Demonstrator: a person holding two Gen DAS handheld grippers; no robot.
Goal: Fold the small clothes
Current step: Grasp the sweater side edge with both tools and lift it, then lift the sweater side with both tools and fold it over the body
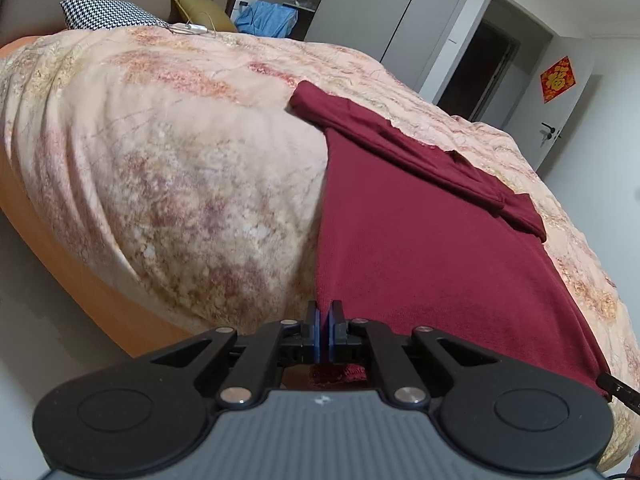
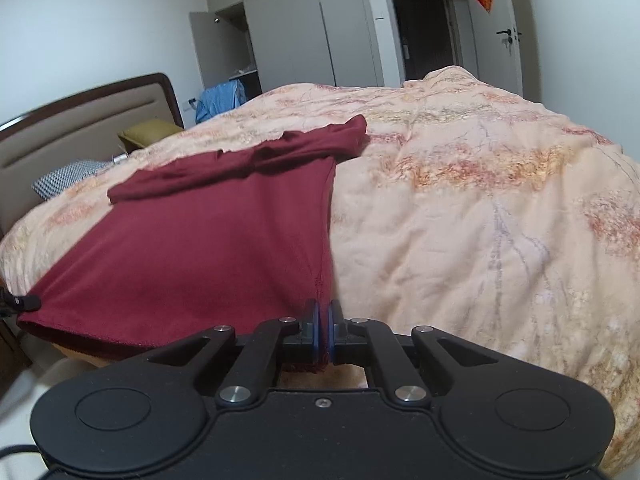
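A dark red shirt [image 1: 420,240] lies spread flat on the bed, its sleeves folded across the far end. It also shows in the right wrist view [image 2: 208,248]. My left gripper [image 1: 324,310] is shut on the shirt's near hem at its left corner. My right gripper [image 2: 323,308] is shut on the near hem at the right corner. The other gripper's tip shows at the right edge of the left wrist view [image 1: 618,390] and at the left edge of the right wrist view [image 2: 24,302].
The bed is covered by a peach patterned quilt [image 1: 168,168], with an orange bed side [image 1: 100,292] below. Pillows [image 1: 104,14] and a headboard [image 2: 80,120] lie at the far end. Blue clothes [image 1: 266,16], wardrobes [image 2: 304,28] and a door [image 2: 500,28] stand beyond.
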